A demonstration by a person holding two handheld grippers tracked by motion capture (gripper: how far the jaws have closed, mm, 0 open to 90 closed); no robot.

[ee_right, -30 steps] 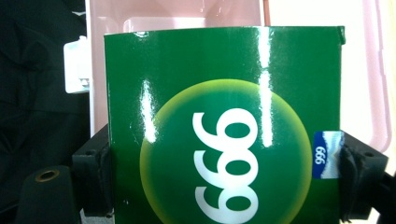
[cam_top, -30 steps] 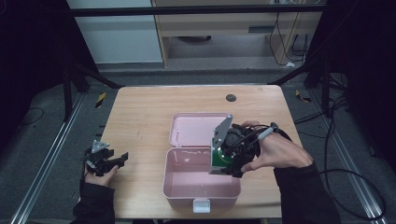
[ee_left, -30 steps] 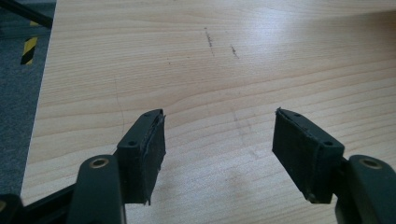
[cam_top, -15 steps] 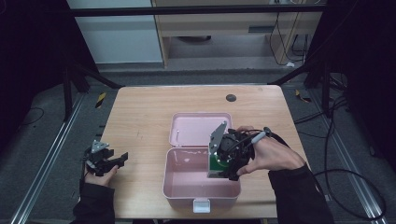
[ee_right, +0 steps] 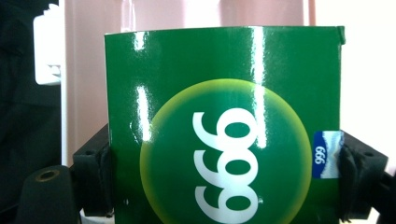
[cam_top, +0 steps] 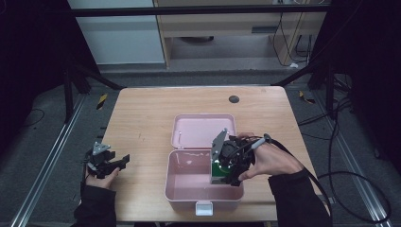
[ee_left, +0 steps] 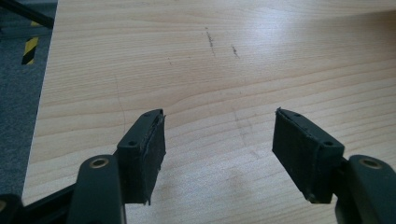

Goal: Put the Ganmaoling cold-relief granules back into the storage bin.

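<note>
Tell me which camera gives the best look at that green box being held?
The right gripper view: the green box is close up between the jaws, its white numerals readable. In the high view just a sliver of it peeks below the right gripper, over the pink case. The left gripper view faces bare table.

Green box [ee_right: 224,130] bottom beyond frame edge

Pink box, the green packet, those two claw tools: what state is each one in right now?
Pink box: open, lid lying flat behind it.
Green packet: clamped, held over the box.
Right gripper: shut on the packet.
Left gripper: open, holding nothing, over bare table.
</note>
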